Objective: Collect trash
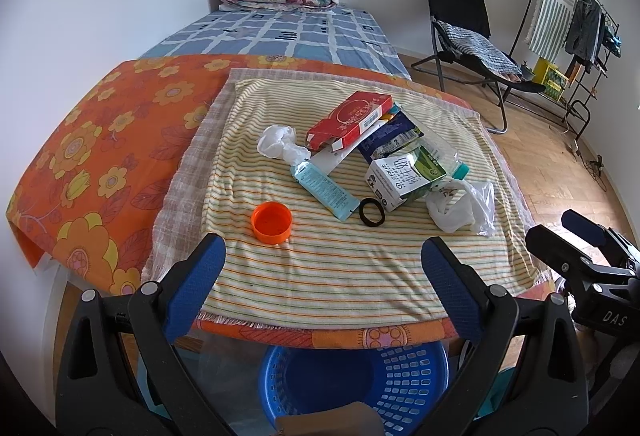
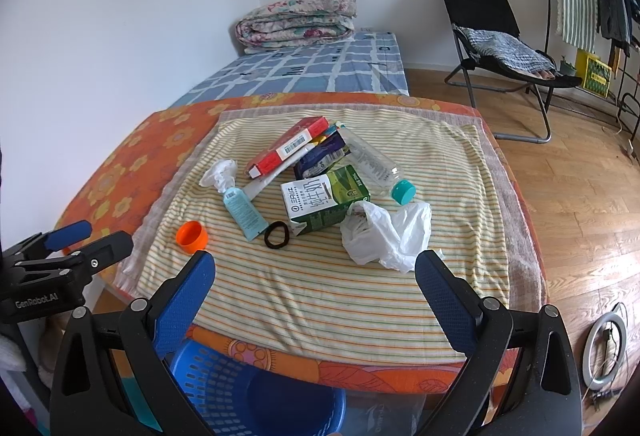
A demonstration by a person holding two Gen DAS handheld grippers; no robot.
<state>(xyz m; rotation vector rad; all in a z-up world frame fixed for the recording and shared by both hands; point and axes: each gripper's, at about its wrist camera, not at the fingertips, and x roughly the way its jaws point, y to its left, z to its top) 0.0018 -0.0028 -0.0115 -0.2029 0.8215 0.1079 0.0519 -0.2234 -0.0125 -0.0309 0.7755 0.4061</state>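
Blue-padded and spread wide, our left gripper [image 1: 323,256] is hovering over the near edge of the striped cloth [image 1: 320,276], gripping nothing and touching nothing. Our right gripper [image 2: 315,272] is hanging just as wide, its fingers also bare; in the left wrist view it is showing at about four o'clock, beside the table.

We are seeing the trash heaped near the middle of the cloth. From the left wrist view, an orange cap [image 1: 271,222] is lying open side up at eleven o'clock of the left gripper, apart from the rest. Past it, at twelve o'clock, a teal tube [image 1: 325,187] is lying with a black hair band [image 1: 372,211] touching its near end. A crumpled white tissue [image 1: 276,141] is sitting at the tube's far end. At one o'clock a green and white milk carton [image 1: 404,175] is lying on its side, a red box [image 1: 349,120] is leaning on a dark wrapper [image 1: 394,139] behind it, and a clear bottle [image 2: 370,159] with a teal cap is lying alongside. A white plastic bag [image 2: 384,236] is crumpled just ahead of the right gripper, at twelve o'clock.

Below the table's near edge, a blue basket [image 1: 352,380] is sitting under both grippers.
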